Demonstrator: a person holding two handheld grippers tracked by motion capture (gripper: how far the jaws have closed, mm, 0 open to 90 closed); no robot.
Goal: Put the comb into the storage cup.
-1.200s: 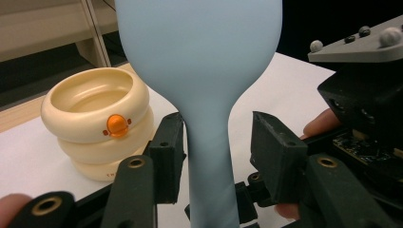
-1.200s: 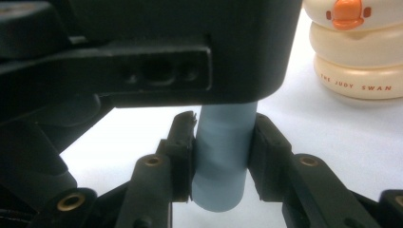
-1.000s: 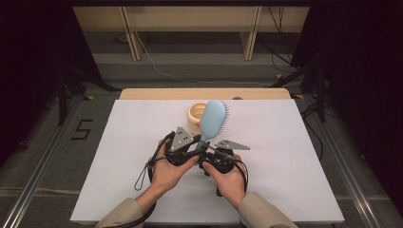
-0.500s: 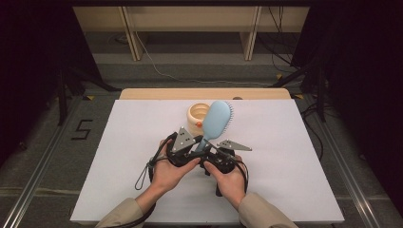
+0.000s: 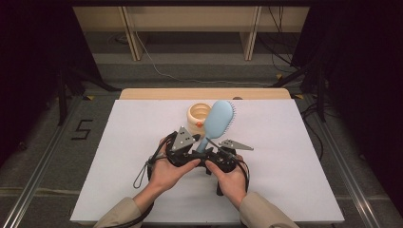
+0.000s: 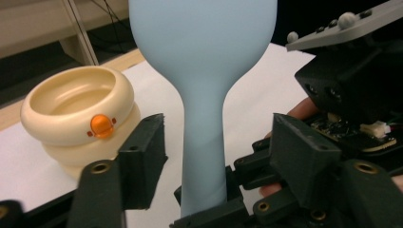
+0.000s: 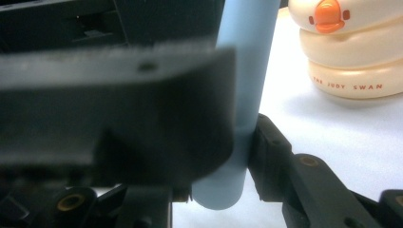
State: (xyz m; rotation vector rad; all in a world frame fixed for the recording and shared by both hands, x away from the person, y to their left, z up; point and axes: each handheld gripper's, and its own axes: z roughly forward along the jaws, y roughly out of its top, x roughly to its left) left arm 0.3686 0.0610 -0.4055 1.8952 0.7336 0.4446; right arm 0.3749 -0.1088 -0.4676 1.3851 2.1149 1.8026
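Bench [image 5: 294, 180]: your hairbrush [image 5: 217, 121] stood tilted above it, just beside the cream duck pot [image 5: 198, 115]. Your right gripper [image 5: 209, 156] had its jaws clamped on the handle; your left gripper's [image 6: 209, 156] jaws had just been opening, handle between, pads clear.

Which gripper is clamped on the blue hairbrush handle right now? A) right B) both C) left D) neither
A: the right gripper has its fingers pressed on the blue hairbrush handle, while the left gripper fingers have just been opening and stand clear on either side of it.
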